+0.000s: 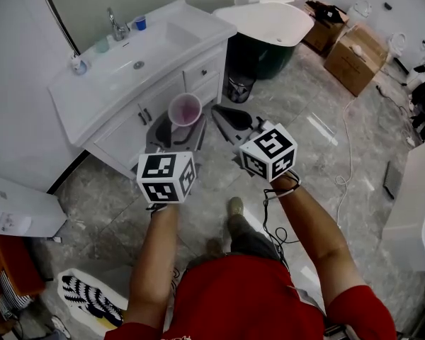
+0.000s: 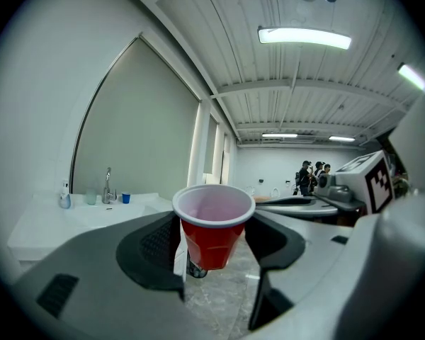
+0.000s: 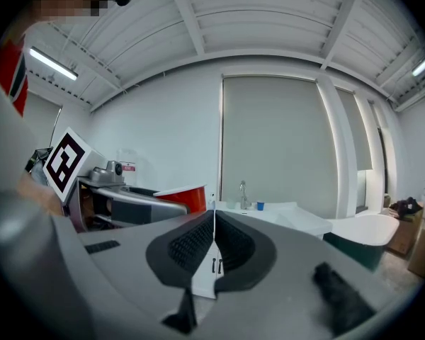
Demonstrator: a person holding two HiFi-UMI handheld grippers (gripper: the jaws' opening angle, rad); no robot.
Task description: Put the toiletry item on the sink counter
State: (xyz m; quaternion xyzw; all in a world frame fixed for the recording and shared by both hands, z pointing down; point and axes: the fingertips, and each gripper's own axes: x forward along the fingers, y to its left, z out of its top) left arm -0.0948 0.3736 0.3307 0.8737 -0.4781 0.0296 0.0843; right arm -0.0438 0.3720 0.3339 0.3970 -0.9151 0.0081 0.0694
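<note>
Red cup (image 2: 212,225) is pinched by the left gripper (image 2: 214,245), jaws wide; right gripper (image 3: 213,250) pressed together, empty.

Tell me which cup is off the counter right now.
The red cup, held in the left gripper; the small blue cup and pale tumbler stand on the counter.

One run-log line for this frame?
left gripper: shut on cup, upright, off the floor | right gripper: shut, empty | counter: ahead, cup not placed

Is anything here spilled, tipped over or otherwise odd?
Nothing stands out. The red cup sits upright and looks empty in the left gripper, and the small blue cup on the sink counter stands upright.
</note>
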